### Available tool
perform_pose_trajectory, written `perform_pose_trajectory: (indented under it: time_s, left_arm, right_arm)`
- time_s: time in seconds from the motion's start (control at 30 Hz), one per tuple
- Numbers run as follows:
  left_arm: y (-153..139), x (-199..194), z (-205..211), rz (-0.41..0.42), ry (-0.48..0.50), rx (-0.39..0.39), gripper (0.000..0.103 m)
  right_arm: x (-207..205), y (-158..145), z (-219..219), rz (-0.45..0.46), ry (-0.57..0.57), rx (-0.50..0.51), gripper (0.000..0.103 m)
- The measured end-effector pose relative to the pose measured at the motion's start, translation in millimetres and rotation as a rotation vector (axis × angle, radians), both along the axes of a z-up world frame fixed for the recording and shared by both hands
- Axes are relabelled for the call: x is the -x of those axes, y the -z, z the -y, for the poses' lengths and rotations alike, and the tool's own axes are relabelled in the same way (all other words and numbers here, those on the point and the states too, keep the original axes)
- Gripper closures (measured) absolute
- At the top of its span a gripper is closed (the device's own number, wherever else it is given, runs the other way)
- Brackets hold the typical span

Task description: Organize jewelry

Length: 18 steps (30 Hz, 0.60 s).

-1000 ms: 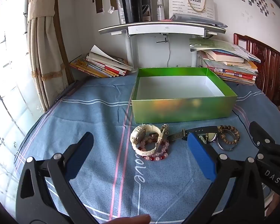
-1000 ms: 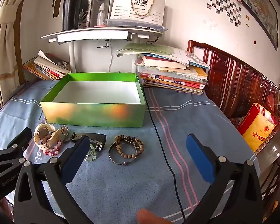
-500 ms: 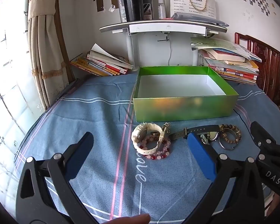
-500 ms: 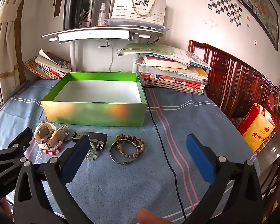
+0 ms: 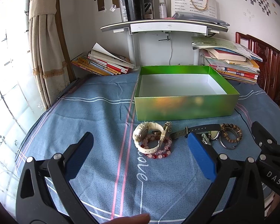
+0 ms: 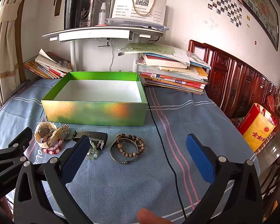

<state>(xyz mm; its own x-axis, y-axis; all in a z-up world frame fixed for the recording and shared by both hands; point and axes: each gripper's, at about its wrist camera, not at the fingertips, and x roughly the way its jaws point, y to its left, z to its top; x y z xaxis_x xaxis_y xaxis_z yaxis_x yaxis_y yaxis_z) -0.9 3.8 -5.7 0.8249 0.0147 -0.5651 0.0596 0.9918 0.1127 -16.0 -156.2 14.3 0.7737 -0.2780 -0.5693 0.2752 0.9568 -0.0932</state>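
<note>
1. My left tongs [image 5: 140, 153] hang spread wide above the blue cloth [image 5: 95, 112], their ribbed blue pads holding nothing; the black plastic arms are matte and studded with small silver rivets.
2. My right tongs [image 6: 138, 149] are likewise spread wide and hold nothing, hovering over the near part of the cloth.
3. The green box [image 6: 95, 112] sits at the far middle of the tabletop, a shallow rectangle with glossy, iridescent outer walls and a plain white floor. Nothing lies inside it.
4. The jewelry lies in a row just near of the box's front wall, on the cloth.
5. At the left end, the cream watch [image 5: 149, 138] has a chunky, ridged rubbery strap curled into a loop, standing on its edge.
6. The pink bead bracelet [image 5: 159, 152] touches it, its round glossy beads running from pale pink to deep red.
7. To the right lies the black watch [image 6: 91, 136], its flat strap stretched out, with a small pale green pendant [image 6: 92, 154] just near of it.
8. Farther right, the wooden bead bracelet [image 6: 130, 145] of mottled brown beads overlaps the thin silver bangle [image 6: 121, 158], a smooth metal ring.
9. A thin black cable [image 6: 164, 149] runs across the cloth to the right of the bangle.
10. Book stacks [image 6: 173, 74] sit at the far right.
</note>
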Motion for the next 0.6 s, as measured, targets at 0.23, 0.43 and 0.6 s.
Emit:
perform_pose_trajectory:
  time_s: [0.23, 0.43, 0.6]
  left_arm:
    - [-0.3, -0.7, -1.6, -0.002, -0.002, 0.0, 0.004]
    - [0.7, -1.7, -1.9, -0.009, -0.003, -0.004, 0.004]
    - [1.9, -1.8, -1.9, -0.011, -0.004, -0.006, 0.004]
  right_arm:
    - [-1.7, 0.9, -3.7, -0.004, 0.0, -0.001, 0.002]
    - [-2.9, 1.0, -4.8, -0.006, -0.001, -0.002, 0.002]
    - [0.3, 5.2, -3.1, -0.008, -0.004, -0.004, 0.002]
